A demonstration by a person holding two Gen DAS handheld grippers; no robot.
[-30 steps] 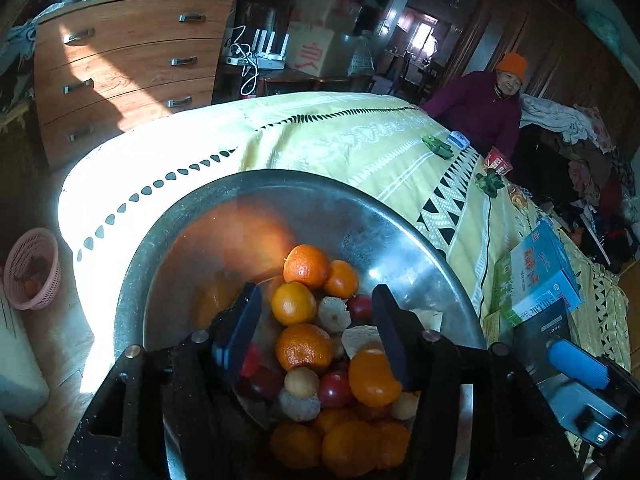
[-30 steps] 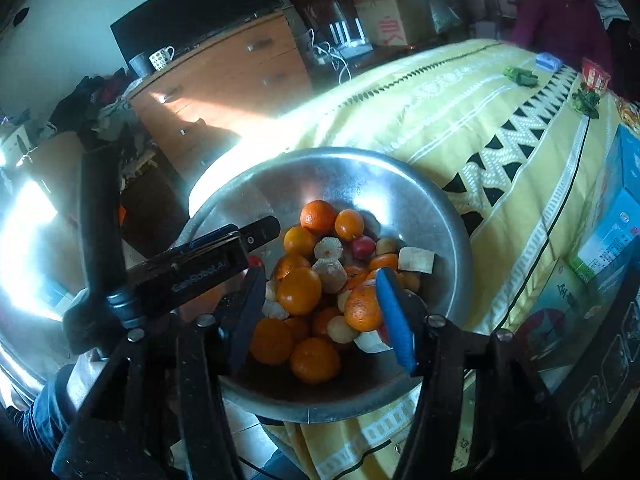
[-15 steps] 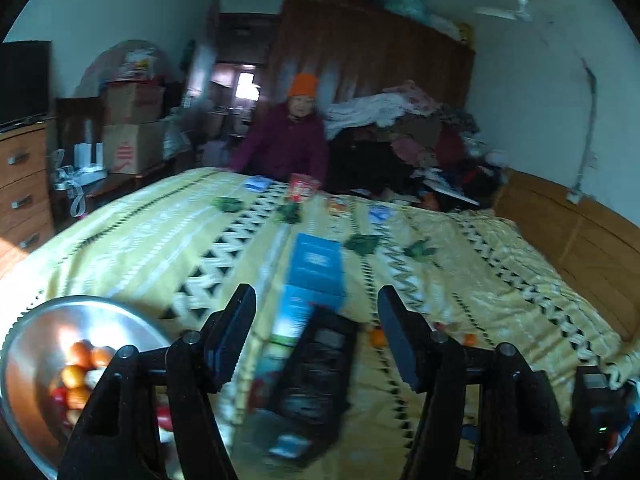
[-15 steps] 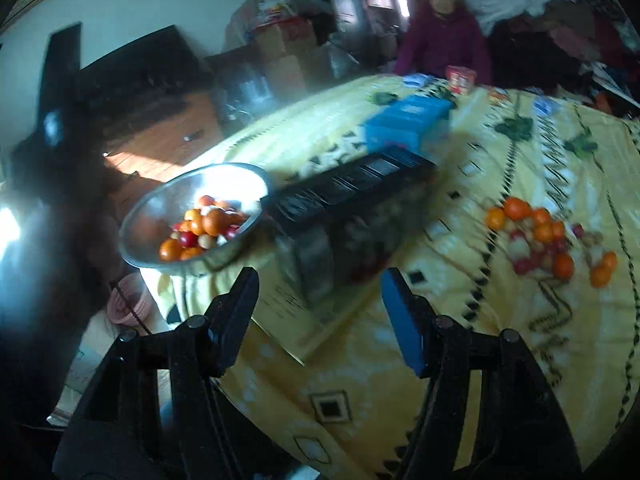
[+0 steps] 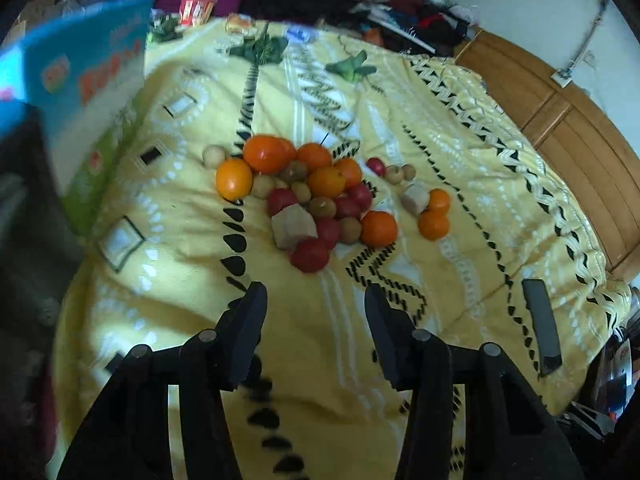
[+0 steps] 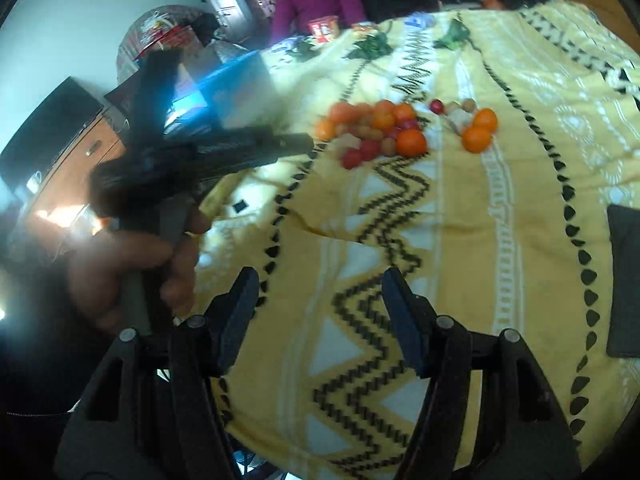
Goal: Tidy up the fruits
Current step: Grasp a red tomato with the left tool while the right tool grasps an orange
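Your left gripper [image 5: 314, 312] and right gripper [image 6: 318, 300] both gape empty. The fruit pile [image 5: 316, 196] lies unsorted on the bed [image 5: 460, 184], centre frame, just ahead; judging by this, sorting has barely begun.

Both grippers are black, with round silver screws at the joints. The right fingers [image 6: 402, 320] carry blue pads; the left fingers [image 5: 248, 328] look black. The left hand [image 6: 132, 264] shows bare skin

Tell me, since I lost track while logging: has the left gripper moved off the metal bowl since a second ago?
Yes. The left gripper swung right, away from the bowl, and now points open at the fruit pile lying on the yellow blanket.
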